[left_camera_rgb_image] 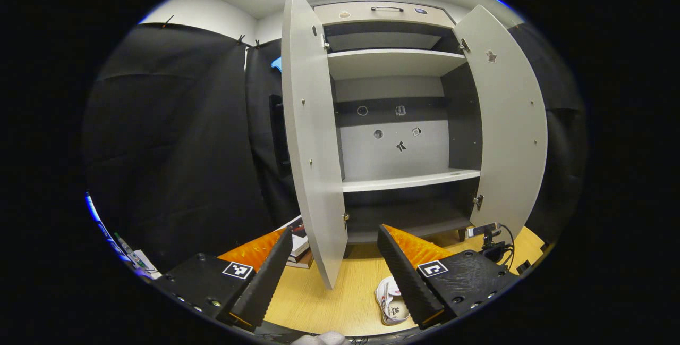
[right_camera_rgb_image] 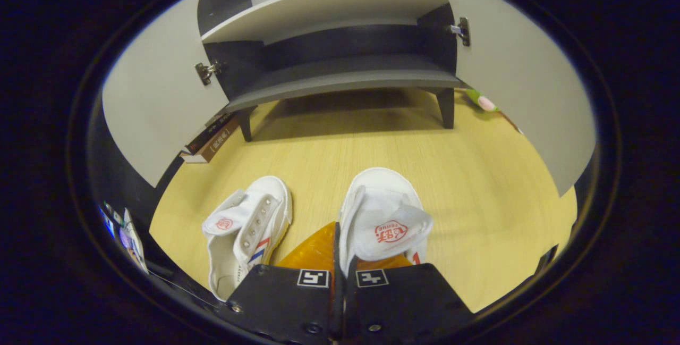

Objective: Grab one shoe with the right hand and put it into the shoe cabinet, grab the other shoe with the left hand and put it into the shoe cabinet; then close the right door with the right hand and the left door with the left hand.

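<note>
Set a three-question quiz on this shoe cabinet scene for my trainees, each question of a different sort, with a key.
1. True or false: both doors of the cabinet are shut.
2. Where do the two shoes lie? A: on the wood surface in front of the cabinet. B: on the bottom shelf. C: on the top shelf.
3. Fill in: the left gripper faces the cabinet with its jaws ____.

Key: 1 false; 2 A; 3 open.
</note>
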Demonstrator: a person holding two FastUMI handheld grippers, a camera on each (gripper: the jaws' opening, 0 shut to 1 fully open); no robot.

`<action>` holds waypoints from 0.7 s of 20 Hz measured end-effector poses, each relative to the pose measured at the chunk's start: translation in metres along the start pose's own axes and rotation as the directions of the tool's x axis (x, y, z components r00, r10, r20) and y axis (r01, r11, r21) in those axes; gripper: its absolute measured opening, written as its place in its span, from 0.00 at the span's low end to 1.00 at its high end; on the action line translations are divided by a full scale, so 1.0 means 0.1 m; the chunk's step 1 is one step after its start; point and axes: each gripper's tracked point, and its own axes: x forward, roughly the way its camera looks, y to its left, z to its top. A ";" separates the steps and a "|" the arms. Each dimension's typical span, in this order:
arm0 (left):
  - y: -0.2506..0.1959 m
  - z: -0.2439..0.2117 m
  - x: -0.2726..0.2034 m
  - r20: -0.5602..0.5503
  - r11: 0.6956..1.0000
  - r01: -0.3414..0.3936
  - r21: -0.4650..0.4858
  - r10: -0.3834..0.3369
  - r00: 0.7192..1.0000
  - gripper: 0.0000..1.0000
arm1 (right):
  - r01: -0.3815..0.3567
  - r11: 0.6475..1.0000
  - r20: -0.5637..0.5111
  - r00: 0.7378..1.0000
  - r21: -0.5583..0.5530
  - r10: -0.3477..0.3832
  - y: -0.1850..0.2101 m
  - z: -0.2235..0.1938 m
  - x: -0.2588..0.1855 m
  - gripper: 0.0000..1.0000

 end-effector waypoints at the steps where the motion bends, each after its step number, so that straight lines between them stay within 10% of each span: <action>1: 0.00 0.01 0.00 0.006 1.000 0.002 -0.001 -0.002 1.000 0.96 | -0.001 1.000 0.021 1.000 -0.023 0.002 0.03 0.11 -0.10 0.06; 14: -0.03 0.10 -0.09 0.065 0.999 0.007 -0.037 -0.005 0.998 0.96 | 0.036 0.991 0.346 0.938 -0.128 0.011 0.29 2.76 -1.24 0.06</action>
